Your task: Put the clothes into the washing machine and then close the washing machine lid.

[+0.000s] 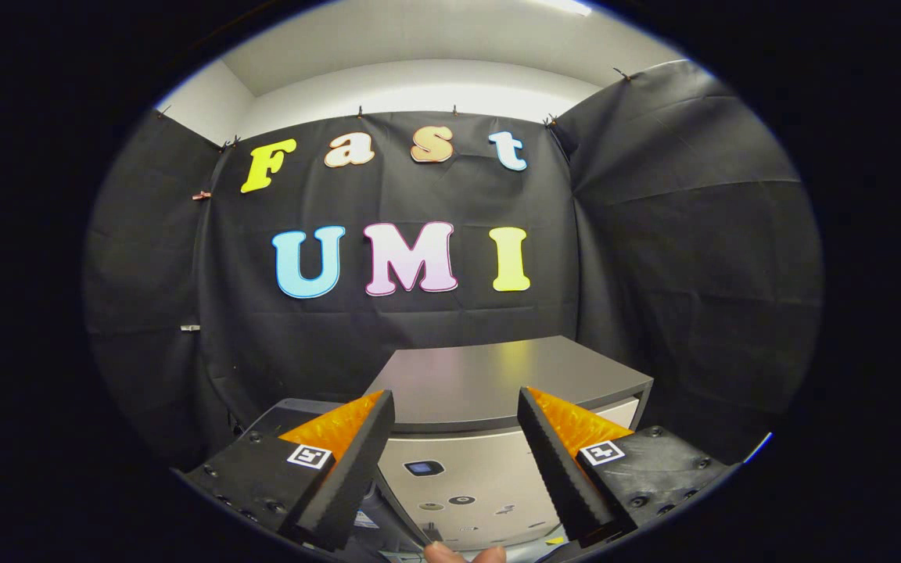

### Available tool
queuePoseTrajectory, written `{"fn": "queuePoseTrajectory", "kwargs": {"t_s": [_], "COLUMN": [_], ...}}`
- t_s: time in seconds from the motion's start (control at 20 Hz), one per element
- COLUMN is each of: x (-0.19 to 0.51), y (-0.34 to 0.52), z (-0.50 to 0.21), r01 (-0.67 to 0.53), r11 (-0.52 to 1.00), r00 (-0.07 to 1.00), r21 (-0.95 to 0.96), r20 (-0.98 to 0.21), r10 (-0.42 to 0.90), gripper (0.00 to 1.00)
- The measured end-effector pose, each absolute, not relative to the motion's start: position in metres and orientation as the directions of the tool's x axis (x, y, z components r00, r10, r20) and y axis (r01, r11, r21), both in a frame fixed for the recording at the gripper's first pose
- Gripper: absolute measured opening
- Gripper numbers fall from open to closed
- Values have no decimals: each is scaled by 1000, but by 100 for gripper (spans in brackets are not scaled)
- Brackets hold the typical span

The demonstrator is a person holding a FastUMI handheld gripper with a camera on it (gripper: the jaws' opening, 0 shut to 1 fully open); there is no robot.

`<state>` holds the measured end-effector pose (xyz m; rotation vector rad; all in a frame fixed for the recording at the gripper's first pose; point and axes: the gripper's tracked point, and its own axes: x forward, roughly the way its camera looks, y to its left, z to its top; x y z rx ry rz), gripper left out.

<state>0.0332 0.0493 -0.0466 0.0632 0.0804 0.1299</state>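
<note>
Gripper view: the gripper point(454, 461) stands wide and holds nothing, above the washer point(497, 391). The lid point(489, 375) of the washer lies shut and flat, beyond the fingers. Clothes are not seen. This fits either clothes already inside, or a lid still to open; I cannot tell which.

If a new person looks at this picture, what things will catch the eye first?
First the hand-held gripper, its two fingers spread wide with nothing between them. Just beyond them stands the washing machine, its dark flat lid closed, with a pale front panel below. Behind it hangs the booth's black cloth wall.
</note>
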Motion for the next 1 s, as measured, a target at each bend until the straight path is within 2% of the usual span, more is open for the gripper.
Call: {"fn": "queuePoseTrajectory", "kwargs": {"t_s": [1.0], "x": [35], "y": [54], "z": [-52], "r01": [-128], "r11": [990], "r00": [988], "r21": [54], "r20": [-82], "r10": [132], "gripper": [99]}}
